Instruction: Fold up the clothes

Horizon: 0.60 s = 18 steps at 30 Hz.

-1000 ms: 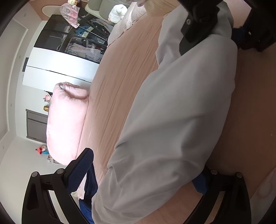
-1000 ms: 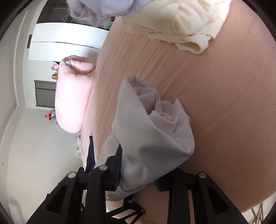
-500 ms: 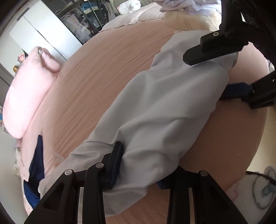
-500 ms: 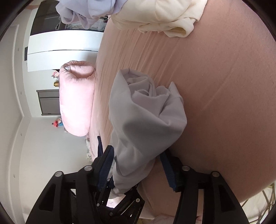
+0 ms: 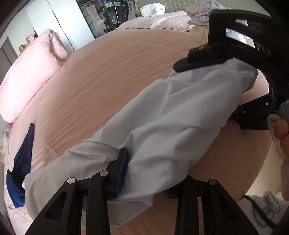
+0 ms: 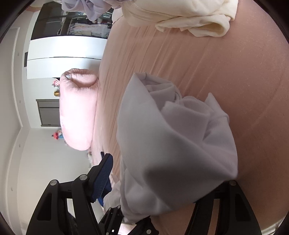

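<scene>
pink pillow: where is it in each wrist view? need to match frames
Left wrist: pink pillow at the far left, upper half, on the bed's edge.
Right wrist: pink pillow left of centre, beside the grey garment.
Shared landmark: white wardrobe behind the pillow.

pink bed, white wardrobe, grey door

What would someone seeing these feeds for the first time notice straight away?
First, the pale grey garment stretched across the near side of the pink bed, between the left gripper at the bottom of the left wrist view and the right gripper at upper right. After that, the pink pillow at the bed's far left and the cream garment heaped at the top of the right wrist view.
</scene>
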### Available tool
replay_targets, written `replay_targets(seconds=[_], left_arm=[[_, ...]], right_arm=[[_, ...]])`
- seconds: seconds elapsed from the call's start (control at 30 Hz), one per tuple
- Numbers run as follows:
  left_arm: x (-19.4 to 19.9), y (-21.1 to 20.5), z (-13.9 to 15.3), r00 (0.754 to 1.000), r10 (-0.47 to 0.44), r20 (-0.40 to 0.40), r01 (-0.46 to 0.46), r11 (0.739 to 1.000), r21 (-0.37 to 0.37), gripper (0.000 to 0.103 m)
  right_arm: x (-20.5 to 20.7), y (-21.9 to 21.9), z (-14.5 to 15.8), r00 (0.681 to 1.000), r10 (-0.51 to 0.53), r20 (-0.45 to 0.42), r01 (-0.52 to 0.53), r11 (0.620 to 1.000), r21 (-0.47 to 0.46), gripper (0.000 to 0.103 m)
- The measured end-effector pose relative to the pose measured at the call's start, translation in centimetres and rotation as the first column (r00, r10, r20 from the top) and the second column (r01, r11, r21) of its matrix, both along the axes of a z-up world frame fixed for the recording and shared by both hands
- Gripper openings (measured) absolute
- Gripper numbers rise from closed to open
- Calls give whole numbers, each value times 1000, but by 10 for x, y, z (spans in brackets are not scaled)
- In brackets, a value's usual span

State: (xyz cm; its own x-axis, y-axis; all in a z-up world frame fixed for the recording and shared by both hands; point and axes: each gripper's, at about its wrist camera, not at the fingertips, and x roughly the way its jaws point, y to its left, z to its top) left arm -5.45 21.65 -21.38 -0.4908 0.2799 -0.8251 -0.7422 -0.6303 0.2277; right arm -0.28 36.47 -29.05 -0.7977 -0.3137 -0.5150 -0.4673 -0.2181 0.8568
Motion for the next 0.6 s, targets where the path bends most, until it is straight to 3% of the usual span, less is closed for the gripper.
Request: replay_targets(seconds=[0.03, 0.1, 0.2, 0.33, 0.4, 0.6], left_arm=[[-1, 0, 0, 1000, 5, 1, -5, 1000, 7, 29], [-3, -1, -1, 1000, 12, -1, -12, 1000, 16, 30], [-4, 0, -2, 1000, 16, -18, -16, 1000, 16, 30], [-12, -4, -1, 999, 33, -5, -33, 998, 54, 30], [-18, -9, 0, 999, 44, 21, -45, 995, 92, 30], [-35, -23, 2, 994, 67, 82, -82, 977, 199, 32]], right_arm=[[1, -1, 0, 1000, -2, 7, 2, 1000, 17, 60], [2, -1, -3, 999, -9, 32, 7, 999, 48, 36], [3, 2, -9, 999, -6, 37, 4, 999, 41, 28], [-6, -5, 9, 996, 41, 75, -53, 984, 168, 27], [-12, -16, 28, 992, 81, 98, -108, 943, 316, 26], [-31, -46, 68, 977, 135, 167, -206, 805, 557, 26]])
